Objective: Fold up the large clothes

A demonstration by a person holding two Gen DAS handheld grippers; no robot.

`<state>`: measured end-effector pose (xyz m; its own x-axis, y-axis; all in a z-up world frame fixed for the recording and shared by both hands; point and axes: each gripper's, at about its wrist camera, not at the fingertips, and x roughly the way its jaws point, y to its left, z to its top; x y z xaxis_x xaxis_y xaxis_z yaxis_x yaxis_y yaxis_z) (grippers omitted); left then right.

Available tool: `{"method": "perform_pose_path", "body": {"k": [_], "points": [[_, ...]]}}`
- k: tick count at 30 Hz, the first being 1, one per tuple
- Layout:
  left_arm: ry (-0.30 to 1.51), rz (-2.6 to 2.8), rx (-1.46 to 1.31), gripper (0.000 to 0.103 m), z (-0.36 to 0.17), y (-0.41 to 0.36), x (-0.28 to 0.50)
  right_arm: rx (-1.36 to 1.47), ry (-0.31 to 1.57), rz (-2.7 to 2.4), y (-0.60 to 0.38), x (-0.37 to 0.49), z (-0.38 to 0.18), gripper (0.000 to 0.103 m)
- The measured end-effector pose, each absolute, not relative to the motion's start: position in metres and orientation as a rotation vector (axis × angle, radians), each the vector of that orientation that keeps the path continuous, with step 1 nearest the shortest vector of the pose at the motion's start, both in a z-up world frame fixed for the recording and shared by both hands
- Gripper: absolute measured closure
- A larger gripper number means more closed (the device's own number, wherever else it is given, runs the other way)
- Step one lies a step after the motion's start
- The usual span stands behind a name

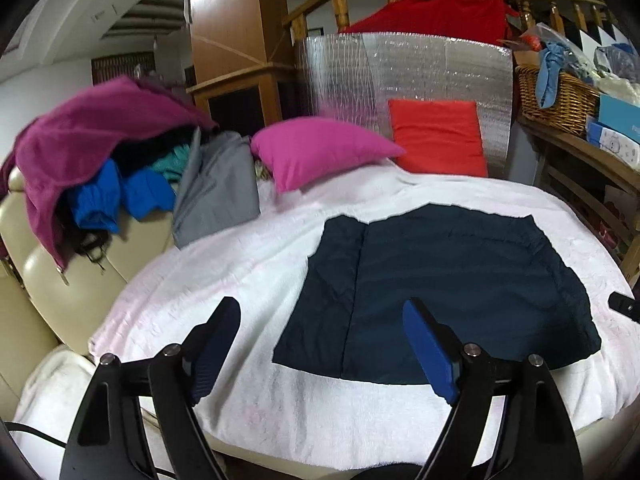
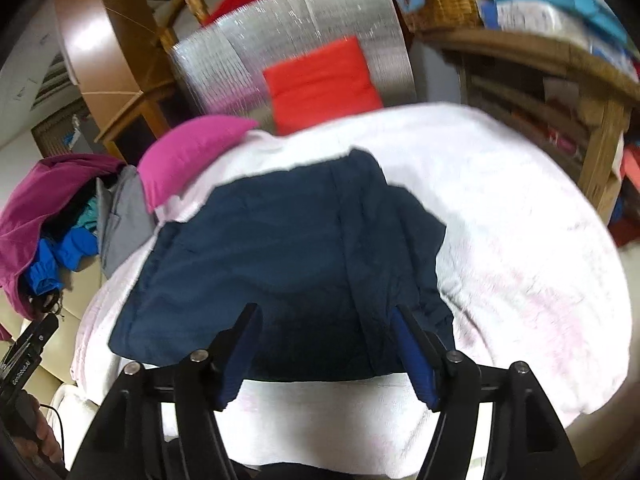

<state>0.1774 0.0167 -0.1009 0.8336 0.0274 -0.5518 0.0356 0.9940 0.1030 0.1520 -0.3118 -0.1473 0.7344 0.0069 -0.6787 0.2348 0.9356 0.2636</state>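
Observation:
A dark navy garment (image 1: 440,288) lies flat, folded into a rough rectangle, on a white blanket (image 1: 240,280). It also shows in the right wrist view (image 2: 280,260). My left gripper (image 1: 320,312) is open and empty, held above the garment's near left edge. My right gripper (image 2: 324,316) is open and empty, above the garment's near edge. The tip of the right gripper shows at the right edge of the left wrist view (image 1: 624,306), and the left gripper shows at the lower left of the right wrist view (image 2: 28,356).
A heap of clothes (image 1: 100,168) in magenta, blue and grey lies on a cream sofa (image 1: 60,300) at left. A pink cushion (image 1: 316,148) and a red cushion (image 1: 436,136) stand at the back. A wooden shelf with a wicker basket (image 1: 556,96) is at right.

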Motion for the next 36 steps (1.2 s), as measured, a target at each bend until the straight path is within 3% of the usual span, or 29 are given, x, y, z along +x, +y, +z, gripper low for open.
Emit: {"method": "perform_pose_path", "body": {"k": [7, 13, 20, 36], "points": [[0.557, 0.026, 0.134, 0.010, -0.069, 0.010, 0.151, 0.288, 0.629, -0.167, -0.293, 0.115, -0.101, 0.015], [0.531, 0.004, 0.114, 0.008, -0.046, 0.008, 0.122, 0.248, 0.522, -0.190, -0.278, 0.075, -0.064, 0.003], [0.532, 0.029, 0.073, 0.008, -0.015, 0.009, 0.086, 0.191, 0.448, -0.202, -0.258, 0.027, -0.034, 0.000], [0.287, 0.085, 0.183, 0.005, 0.043, 0.007, 0.008, 0.109, 0.371, -0.223, -0.216, -0.051, 0.006, 0.000]]}}
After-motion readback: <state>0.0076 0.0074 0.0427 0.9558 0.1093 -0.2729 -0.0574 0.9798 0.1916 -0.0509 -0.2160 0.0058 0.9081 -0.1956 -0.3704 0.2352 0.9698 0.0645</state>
